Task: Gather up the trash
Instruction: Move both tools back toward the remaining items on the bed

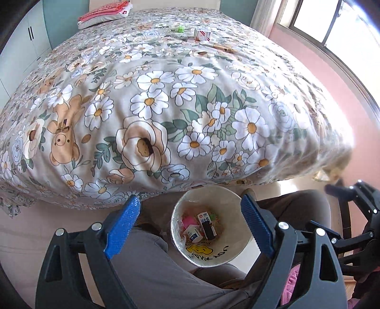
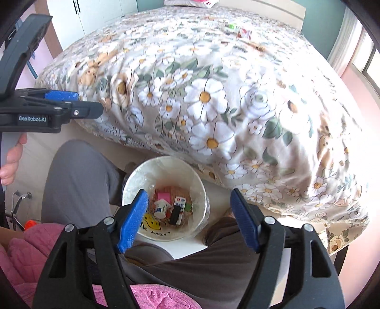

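A white trash bin (image 1: 234, 247) stands on the floor between the person's legs, at the foot of a bed; it also shows in the right wrist view (image 2: 163, 168). Inside lie small cartons (image 1: 206, 224), a pink scrap (image 1: 188, 222) and other bits. My left gripper (image 1: 190, 209) is open and empty above the bin. My right gripper (image 2: 188, 202) is open and empty above the bin too. On the far part of the bed lie a white-and-red box (image 1: 201, 34), a green item (image 1: 181, 29) and a brown wrapper (image 1: 224, 47).
The flower-print bedspread (image 1: 152, 95) fills the middle of both views. A folded pink-and-white stack (image 1: 104, 14) lies at the bed's head. The person's grey-trousered legs (image 2: 76, 176) flank the bin. A window (image 1: 332, 26) is to the right, white cupboards (image 1: 28, 40) to the left.
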`<state>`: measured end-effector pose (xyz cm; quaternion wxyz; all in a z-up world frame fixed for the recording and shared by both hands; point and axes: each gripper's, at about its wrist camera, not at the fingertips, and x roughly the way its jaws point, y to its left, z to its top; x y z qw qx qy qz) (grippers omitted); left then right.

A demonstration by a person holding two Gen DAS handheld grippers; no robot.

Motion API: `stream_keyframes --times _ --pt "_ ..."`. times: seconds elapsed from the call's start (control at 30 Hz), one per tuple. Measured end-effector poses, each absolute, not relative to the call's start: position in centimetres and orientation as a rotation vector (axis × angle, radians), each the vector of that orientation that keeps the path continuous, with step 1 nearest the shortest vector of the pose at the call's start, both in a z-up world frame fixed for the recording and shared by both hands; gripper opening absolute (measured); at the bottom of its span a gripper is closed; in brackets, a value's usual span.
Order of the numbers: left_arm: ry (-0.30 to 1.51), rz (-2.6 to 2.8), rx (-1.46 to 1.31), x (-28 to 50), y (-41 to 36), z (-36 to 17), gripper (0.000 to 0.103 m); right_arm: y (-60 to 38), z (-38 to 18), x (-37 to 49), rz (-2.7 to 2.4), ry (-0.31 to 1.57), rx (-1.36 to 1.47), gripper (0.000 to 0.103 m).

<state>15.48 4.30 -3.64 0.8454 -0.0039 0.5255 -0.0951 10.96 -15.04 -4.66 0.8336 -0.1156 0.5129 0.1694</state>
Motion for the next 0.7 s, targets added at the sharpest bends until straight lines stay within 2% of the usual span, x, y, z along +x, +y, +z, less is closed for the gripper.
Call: stream_keyframes --times 0.37,0.53,0.7 --pt "0.955 -0.167 -0.012 23.1 4.8 5.8 0.090 -16.2 8.5 17.1 0.357 0.800 -0.171 0.074" --pt "0.908 -0.170 -0.019 28.2 4.6 9.0 0.091 -16.0 11.8 20.9 0.357 0.743 -0.163 0.075" --pt "0.875 -0.149 0.011 34.3 4.1 11.2 0.091 -15.4 13.6 25.2 0.342 0.698 -0.138 0.081"
